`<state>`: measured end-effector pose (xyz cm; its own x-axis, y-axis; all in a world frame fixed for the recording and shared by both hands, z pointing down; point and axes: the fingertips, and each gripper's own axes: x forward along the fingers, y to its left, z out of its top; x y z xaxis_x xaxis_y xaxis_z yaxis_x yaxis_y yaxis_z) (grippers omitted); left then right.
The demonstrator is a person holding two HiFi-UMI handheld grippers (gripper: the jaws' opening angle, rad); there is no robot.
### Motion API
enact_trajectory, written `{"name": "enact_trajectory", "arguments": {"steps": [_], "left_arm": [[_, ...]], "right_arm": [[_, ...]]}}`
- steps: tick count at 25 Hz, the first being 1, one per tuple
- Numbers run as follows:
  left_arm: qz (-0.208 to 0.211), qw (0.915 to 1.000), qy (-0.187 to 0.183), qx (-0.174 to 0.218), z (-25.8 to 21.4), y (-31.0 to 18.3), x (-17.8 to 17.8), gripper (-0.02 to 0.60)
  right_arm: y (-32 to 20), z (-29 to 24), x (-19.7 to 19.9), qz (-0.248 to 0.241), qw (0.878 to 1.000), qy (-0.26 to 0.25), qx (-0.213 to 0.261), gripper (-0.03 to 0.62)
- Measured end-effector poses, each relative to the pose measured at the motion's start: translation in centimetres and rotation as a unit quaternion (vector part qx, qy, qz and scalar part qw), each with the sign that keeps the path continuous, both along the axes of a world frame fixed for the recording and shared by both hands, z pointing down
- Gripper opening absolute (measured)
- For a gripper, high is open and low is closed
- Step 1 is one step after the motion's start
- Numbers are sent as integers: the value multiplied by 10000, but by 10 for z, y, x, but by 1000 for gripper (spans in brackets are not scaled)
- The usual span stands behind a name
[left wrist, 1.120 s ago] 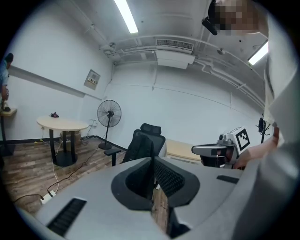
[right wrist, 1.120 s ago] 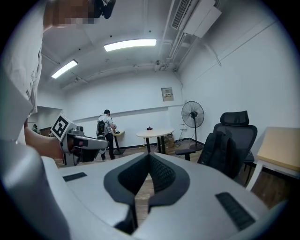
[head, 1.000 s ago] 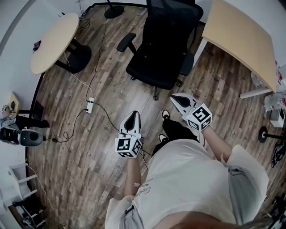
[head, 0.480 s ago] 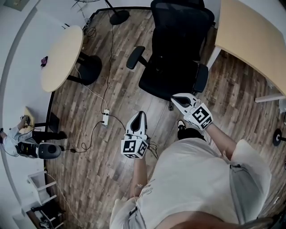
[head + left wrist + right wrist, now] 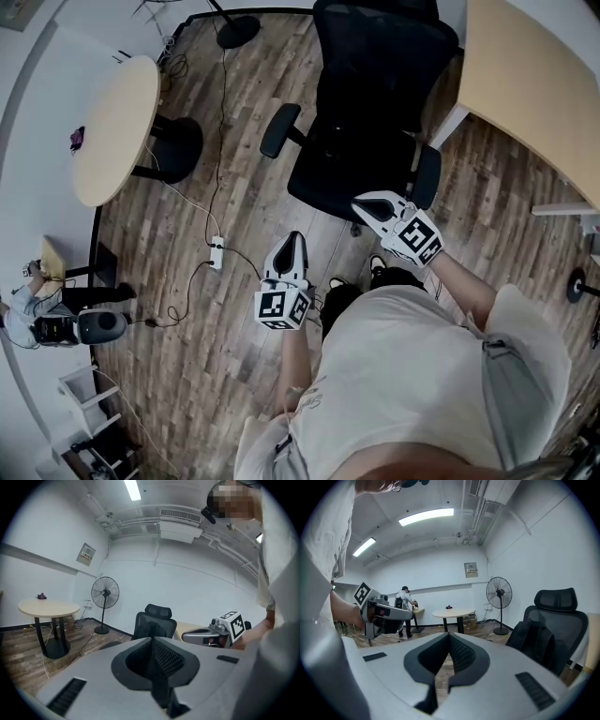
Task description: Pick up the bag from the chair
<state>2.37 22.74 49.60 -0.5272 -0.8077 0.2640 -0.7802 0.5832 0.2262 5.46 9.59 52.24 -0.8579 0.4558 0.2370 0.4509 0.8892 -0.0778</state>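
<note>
A black office chair [image 5: 375, 103] stands on the wood floor ahead of me. In the right gripper view a dark bag [image 5: 536, 645] leans upright on the seat of the chair [image 5: 562, 616]. From the head view, black on black, I cannot make the bag out. My right gripper [image 5: 362, 202] is shut and empty, its tip just short of the seat's front edge. My left gripper [image 5: 292, 240] hangs over the floor left of the chair, shut and empty. The left gripper [image 5: 152, 639] points toward the chair [image 5: 152, 623].
A round wooden table [image 5: 112, 122] stands to the left, with a cable and power strip [image 5: 217, 253] on the floor beside it. A wooden desk [image 5: 544, 84] is close to the chair's right. A standing fan [image 5: 499, 595] and a person [image 5: 404, 604] are farther off.
Both grippers have come a little nearer to the chair, the right one up to the seat's front edge. Both stay shut and empty.
</note>
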Motion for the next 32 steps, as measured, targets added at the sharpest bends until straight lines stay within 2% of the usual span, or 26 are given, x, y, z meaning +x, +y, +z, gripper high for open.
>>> {"name": "enact_trajectory", "arguments": {"steps": [6,10,14,19,22,26,32], "left_arm": [[409,9991,-125,81,-3,2,-55,26],[871,9959,-174,159,-7,2,-96,26],[1419,9893,-251,229,-18,1,-133,26],[2080,9775,-231,249,-14,5,-166,26],[2451,9690,-185,252,-10,7,-179,26],[2837,9585,-188,228,-5,8,-191,26],[3009,9526,-161,405,-3,1,-198,26]], "right_arm": [[8,4,-44,345,9993,118,29,-5],[19,-5,-78,823,9965,104,35,-5],[26,-25,-113,1405,9897,26,-281,-5],[33,-36,-142,1993,9798,-97,93,-5],[31,-35,-145,2433,9699,-74,124,-5],[30,-29,-130,3003,9538,81,-7,-5],[21,-29,-107,3426,9390,227,203,-5]]}}
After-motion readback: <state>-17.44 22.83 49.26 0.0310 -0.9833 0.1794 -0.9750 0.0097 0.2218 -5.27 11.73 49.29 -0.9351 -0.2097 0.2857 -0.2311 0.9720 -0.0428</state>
